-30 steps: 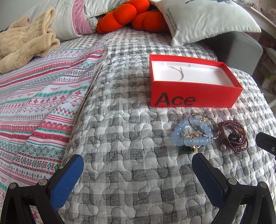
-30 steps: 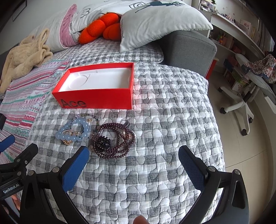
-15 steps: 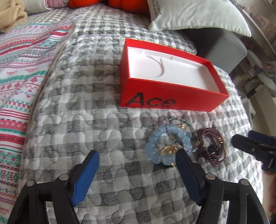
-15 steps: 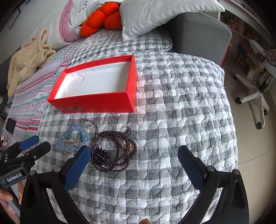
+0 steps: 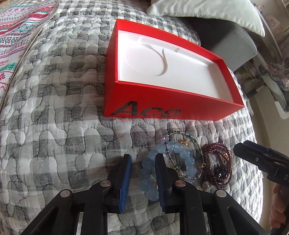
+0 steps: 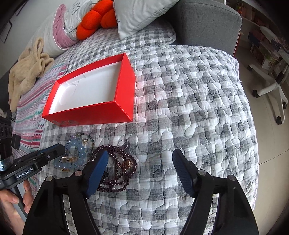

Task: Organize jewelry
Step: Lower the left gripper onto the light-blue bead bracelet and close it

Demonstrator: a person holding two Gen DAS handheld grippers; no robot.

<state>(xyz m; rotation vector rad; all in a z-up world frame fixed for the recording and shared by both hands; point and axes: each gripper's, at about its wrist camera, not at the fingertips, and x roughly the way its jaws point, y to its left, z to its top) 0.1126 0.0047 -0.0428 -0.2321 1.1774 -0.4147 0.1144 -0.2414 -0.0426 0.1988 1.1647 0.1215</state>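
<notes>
A red open box (image 5: 180,110) marked "Ace", white inside, sits on the grey checked quilt; it also shows in the right wrist view (image 6: 124,94). In front of it lies a jewelry pile: a pale blue bead bracelet (image 5: 187,159) (image 6: 79,155), a thin green bead bracelet (image 5: 196,144), and dark red bead strands (image 5: 218,162) (image 6: 117,170). My left gripper (image 5: 143,173) has its jaws narrowed around the near side of the blue bracelet. My right gripper (image 6: 140,171) is open, low over the quilt, its left finger beside the dark red strands.
A striped blanket (image 5: 16,30) lies to the left. Pillows (image 6: 140,16), an orange plush (image 6: 94,19) and a beige throw (image 6: 27,72) lie at the bed's far end. A grey headboard or armrest (image 6: 207,25) and a white office chair (image 6: 271,86) are on the right.
My left gripper moved forward and down to the blue bracelet and its jaws closed in around it. My right gripper moved closer to the jewelry and stayed open.
</notes>
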